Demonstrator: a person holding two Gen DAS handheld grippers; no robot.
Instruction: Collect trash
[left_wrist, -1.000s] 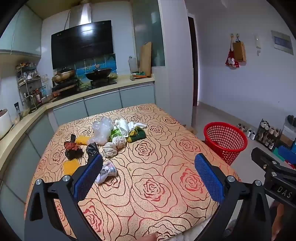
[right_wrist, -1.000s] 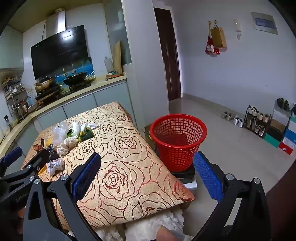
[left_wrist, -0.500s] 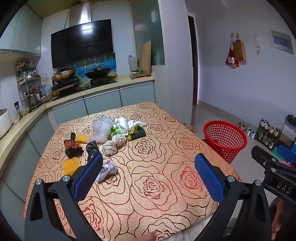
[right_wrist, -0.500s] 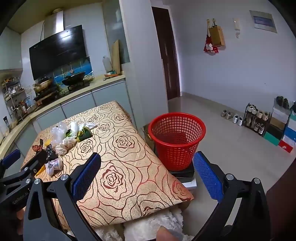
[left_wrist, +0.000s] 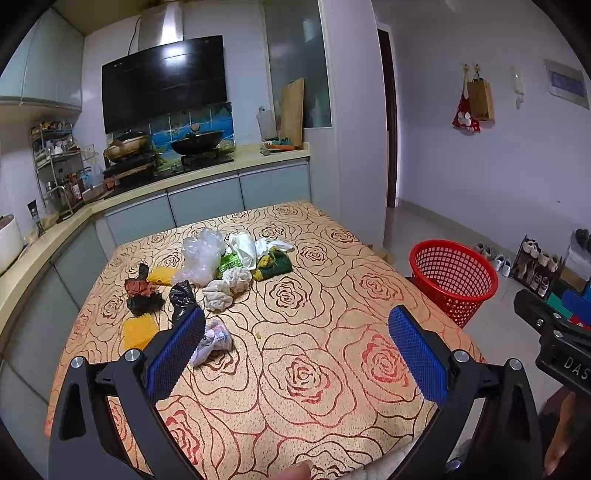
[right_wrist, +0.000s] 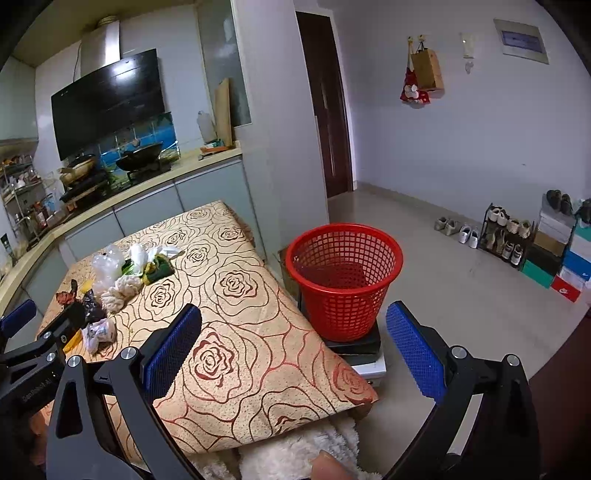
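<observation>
Since the earlier frame, the left gripper (left_wrist: 295, 350) is easing toward the table; both it and the right gripper (right_wrist: 293, 352) are hanging spread, empty. Nearest crumpled wrapper (left_wrist: 214, 341) is lying beside the left pad: light, soft; pinch its bunched middle. Red basket (right_wrist: 343, 280) is standing beside the table (left_wrist: 314, 387).

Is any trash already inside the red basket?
No, the right wrist view shows the red basket holding nothing, while the trash pile lies on the table.
</observation>
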